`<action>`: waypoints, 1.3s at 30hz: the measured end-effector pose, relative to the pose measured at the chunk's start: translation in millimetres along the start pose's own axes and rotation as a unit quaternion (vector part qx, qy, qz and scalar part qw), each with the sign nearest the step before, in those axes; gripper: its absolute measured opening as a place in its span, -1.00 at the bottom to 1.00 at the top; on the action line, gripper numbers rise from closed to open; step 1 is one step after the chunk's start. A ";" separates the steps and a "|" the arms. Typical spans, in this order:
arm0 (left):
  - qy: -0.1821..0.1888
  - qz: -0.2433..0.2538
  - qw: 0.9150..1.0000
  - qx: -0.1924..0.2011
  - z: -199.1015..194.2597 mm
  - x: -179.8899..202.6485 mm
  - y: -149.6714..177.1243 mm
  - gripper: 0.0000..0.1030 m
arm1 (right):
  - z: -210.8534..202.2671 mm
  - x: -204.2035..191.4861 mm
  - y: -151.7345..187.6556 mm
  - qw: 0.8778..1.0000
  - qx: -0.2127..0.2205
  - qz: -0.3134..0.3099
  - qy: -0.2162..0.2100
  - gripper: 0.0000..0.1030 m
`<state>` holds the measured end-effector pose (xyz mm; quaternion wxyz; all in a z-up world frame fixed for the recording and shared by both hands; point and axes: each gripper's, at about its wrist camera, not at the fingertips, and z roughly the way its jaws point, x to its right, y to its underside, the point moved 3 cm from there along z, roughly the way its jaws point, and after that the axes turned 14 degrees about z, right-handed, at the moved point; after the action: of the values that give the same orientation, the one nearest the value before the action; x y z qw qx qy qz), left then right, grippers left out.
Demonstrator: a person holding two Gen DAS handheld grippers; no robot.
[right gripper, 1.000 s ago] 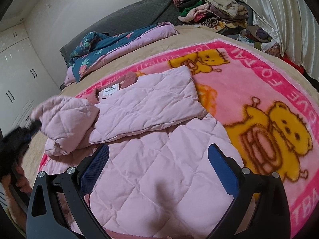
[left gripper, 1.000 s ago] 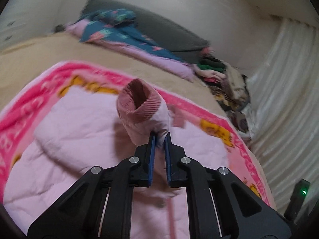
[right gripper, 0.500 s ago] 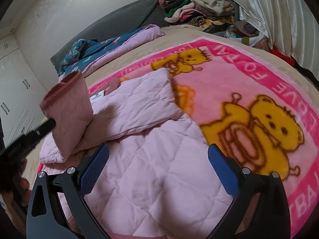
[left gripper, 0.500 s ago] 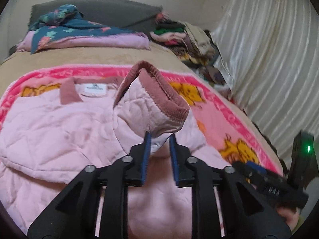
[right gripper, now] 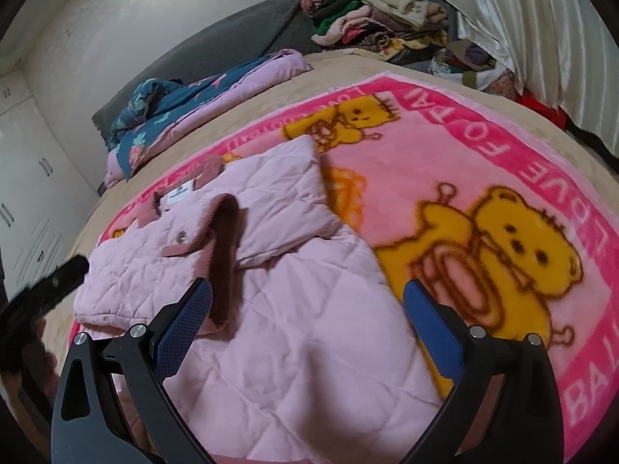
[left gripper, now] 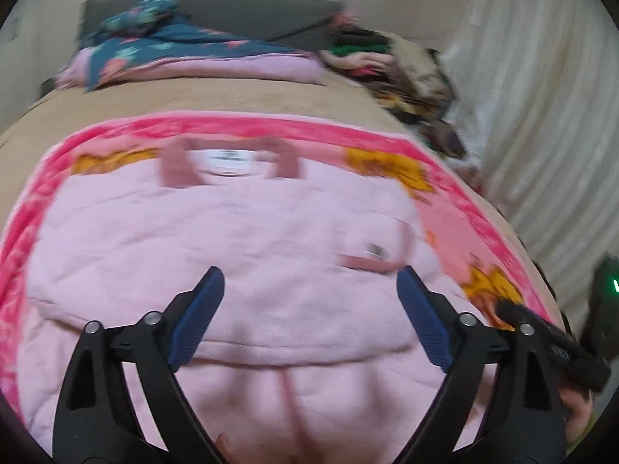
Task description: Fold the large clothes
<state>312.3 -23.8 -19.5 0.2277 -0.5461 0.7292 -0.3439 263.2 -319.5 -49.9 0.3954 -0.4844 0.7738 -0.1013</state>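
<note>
The jacket [right gripper: 294, 309] is matt quilted cloth with ribbed cuffs, lying on a fuzzy fleece blanket [right gripper: 483, 147].

Two handheld grippers, both with black frames and blue-padded fingers. The left gripper [left gripper: 309, 301] has its fingers spread wide apart, nothing between them, pointing forward and slightly down. The right gripper [right gripper: 307, 319] is likewise spread wide and holds nothing. In the left wrist view, the right gripper appears at the far right edge, gripped by the person's right hand [left gripper: 580, 411], partly visible beneath it.
</note>
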 end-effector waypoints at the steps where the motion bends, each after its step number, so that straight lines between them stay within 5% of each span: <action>1: -0.015 -0.007 1.000 0.000 -1.3 -12.6 -2.9 0.81 | 2.7 -5.5 1.0 1.000 -0.005 -0.004 -0.005 0.92; 4: -0.086 -0.020 0.996 0.002 -7.0 -52.3 -10.5 0.82 | 15.8 -29.2 7.7 0.999 -0.022 -0.028 -0.016 0.92; 8: -0.122 -0.052 0.991 0.006 -13.4 -96.9 -13.8 0.82 | 39.5 -52.7 16.2 0.997 -0.060 -0.032 -0.039 0.92; 22: -0.147 -0.123 0.982 0.003 -22.4 -177.8 12.0 0.82 | 105.0 -76.6 33.9 0.993 -0.110 0.000 -0.046 0.89; 26: -0.150 -0.140 0.979 0.004 -25.9 -192.1 16.5 0.82 | 106.3 -80.8 39.3 0.993 -0.105 -0.008 -0.057 0.52; 32: -0.151 -0.162 0.975 0.009 -32.9 -207.8 20.6 0.82 | 98.1 -90.1 43.0 0.992 -0.091 -0.035 -0.085 -0.42; 39: -0.150 -0.165 0.975 0.017 -37.6 -210.1 17.9 0.82 | 51.7 -135.6 26.3 0.982 -0.008 -0.143 -0.120 -0.60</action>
<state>337.2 188.9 -17.3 0.2836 -0.7002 0.5805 -0.3038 311.8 -181.9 -28.9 0.4628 -0.6019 0.6443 -0.0913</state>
